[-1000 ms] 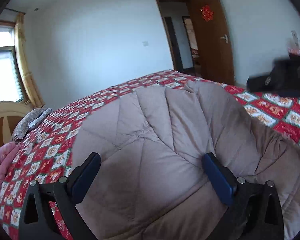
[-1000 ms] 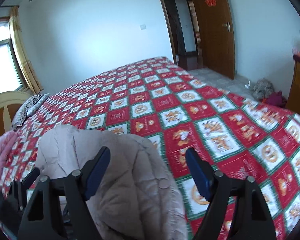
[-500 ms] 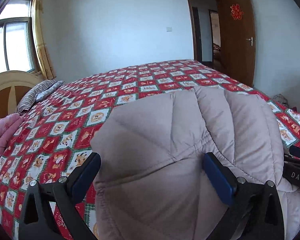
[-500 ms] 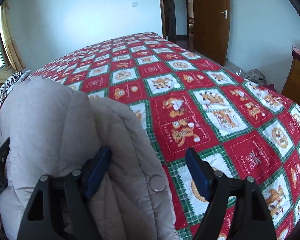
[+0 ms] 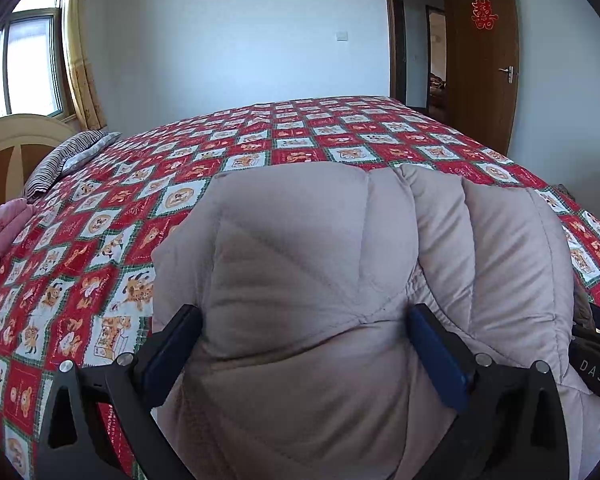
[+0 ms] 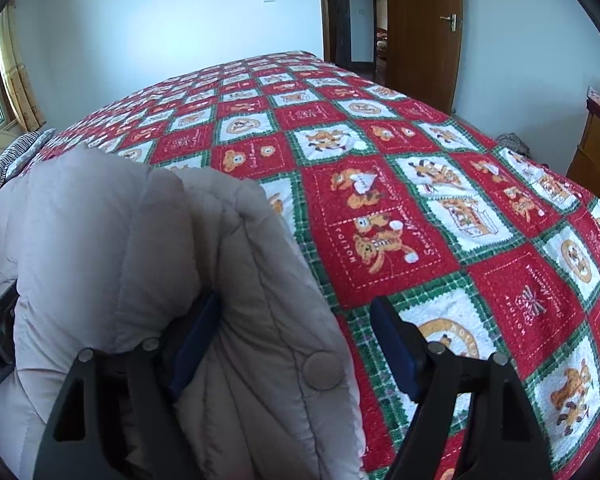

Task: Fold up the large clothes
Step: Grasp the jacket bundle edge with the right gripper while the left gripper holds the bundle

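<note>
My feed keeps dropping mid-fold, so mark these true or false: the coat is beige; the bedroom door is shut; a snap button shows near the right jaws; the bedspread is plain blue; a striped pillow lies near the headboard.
1. The coat is beige: true.
2. The door is shut: false, it stands open.
3. A snap button shows near the right gripper: true, between its jaws.
4. The bedspread is plain blue: false, red, green and white patchwork with bears.
5. A striped pillow lies near the headboard: true.
</note>
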`<state>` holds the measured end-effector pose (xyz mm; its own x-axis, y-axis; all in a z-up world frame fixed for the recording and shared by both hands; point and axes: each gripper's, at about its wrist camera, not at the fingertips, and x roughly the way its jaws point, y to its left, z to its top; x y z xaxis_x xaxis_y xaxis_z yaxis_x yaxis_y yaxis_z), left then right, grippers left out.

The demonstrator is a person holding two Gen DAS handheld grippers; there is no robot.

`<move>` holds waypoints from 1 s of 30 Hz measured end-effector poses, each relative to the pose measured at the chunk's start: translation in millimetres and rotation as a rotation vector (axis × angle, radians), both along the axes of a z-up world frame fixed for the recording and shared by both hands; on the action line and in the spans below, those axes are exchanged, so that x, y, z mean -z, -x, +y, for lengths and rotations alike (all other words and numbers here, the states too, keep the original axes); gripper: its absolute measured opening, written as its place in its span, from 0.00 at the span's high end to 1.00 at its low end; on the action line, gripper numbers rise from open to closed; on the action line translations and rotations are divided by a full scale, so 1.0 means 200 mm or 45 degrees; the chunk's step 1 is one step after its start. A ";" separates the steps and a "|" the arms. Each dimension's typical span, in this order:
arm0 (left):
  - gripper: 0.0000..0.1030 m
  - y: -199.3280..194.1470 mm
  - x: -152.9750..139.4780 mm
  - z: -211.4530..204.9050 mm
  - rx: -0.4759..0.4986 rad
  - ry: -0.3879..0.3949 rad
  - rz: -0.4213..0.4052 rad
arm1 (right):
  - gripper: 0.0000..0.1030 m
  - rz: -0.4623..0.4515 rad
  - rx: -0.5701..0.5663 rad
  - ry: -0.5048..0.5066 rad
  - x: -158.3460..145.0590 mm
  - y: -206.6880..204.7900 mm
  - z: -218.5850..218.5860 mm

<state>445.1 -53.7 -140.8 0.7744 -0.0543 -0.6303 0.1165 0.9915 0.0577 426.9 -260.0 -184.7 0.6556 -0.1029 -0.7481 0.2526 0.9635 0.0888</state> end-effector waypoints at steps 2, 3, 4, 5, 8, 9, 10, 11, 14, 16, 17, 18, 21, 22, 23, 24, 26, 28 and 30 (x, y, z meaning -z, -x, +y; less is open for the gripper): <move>0.01 -0.01 0.01 0.00 -0.001 0.000 0.008 | 0.22 0.016 -0.004 -0.006 0.01 -0.01 0.00; 0.01 -0.01 0.01 0.00 -0.002 0.001 0.011 | 0.22 0.023 -0.005 -0.006 0.02 -0.01 0.00; 0.01 -0.01 0.02 0.00 -0.003 0.002 0.014 | 0.22 0.029 -0.004 -0.004 0.02 -0.02 0.00; 0.01 -0.02 0.02 0.00 -0.004 0.001 0.019 | 0.22 0.033 -0.004 -0.001 0.02 -0.02 0.00; 0.01 -0.03 0.03 0.00 -0.002 0.002 0.036 | 0.22 0.044 -0.003 -0.003 0.04 -0.02 0.01; 0.01 -0.03 0.04 0.00 -0.001 0.003 0.041 | 0.22 0.046 -0.002 -0.005 0.04 -0.02 0.00; 0.01 -0.04 0.04 0.00 -0.001 0.003 0.044 | 0.22 0.048 -0.002 -0.006 0.04 -0.03 0.00; 0.01 -0.04 0.04 0.00 -0.002 0.002 0.046 | 0.21 0.048 0.000 -0.006 0.04 -0.02 0.00; 0.01 -0.04 0.05 0.01 -0.001 0.005 0.055 | 0.21 0.053 0.003 -0.004 0.05 -0.03 0.00; 0.01 -0.05 0.05 0.00 -0.002 0.005 0.060 | 0.20 0.059 0.004 -0.007 0.05 -0.03 0.00; 0.01 -0.05 0.05 0.00 -0.002 0.004 0.063 | 0.20 0.064 0.004 -0.008 0.06 -0.03 0.00; 0.01 -0.05 0.05 0.00 -0.003 0.003 0.067 | 0.19 0.067 0.004 -0.009 0.06 -0.03 0.00; 0.01 -0.06 0.06 0.00 -0.001 0.007 0.080 | 0.19 0.078 0.000 -0.018 0.07 -0.04 -0.01; 0.01 -0.06 0.06 0.00 0.000 0.008 0.083 | 0.19 0.081 0.000 -0.021 0.07 -0.04 0.00; 0.01 -0.06 0.07 0.00 0.000 0.008 0.085 | 0.19 0.084 0.000 -0.022 0.07 -0.05 0.00; 0.01 -0.06 0.07 0.01 -0.001 0.007 0.086 | 0.19 0.085 0.000 -0.020 0.07 -0.05 0.00; 0.01 -0.07 0.07 0.01 -0.002 0.005 0.090 | 0.18 0.090 0.001 -0.016 0.07 -0.05 0.00; 0.01 -0.07 0.07 0.01 -0.003 0.005 0.095 | 0.18 0.095 0.001 -0.013 0.07 -0.05 0.00; 0.01 -0.07 0.08 0.01 -0.002 0.007 0.098 | 0.18 0.098 0.001 -0.018 0.08 -0.05 0.00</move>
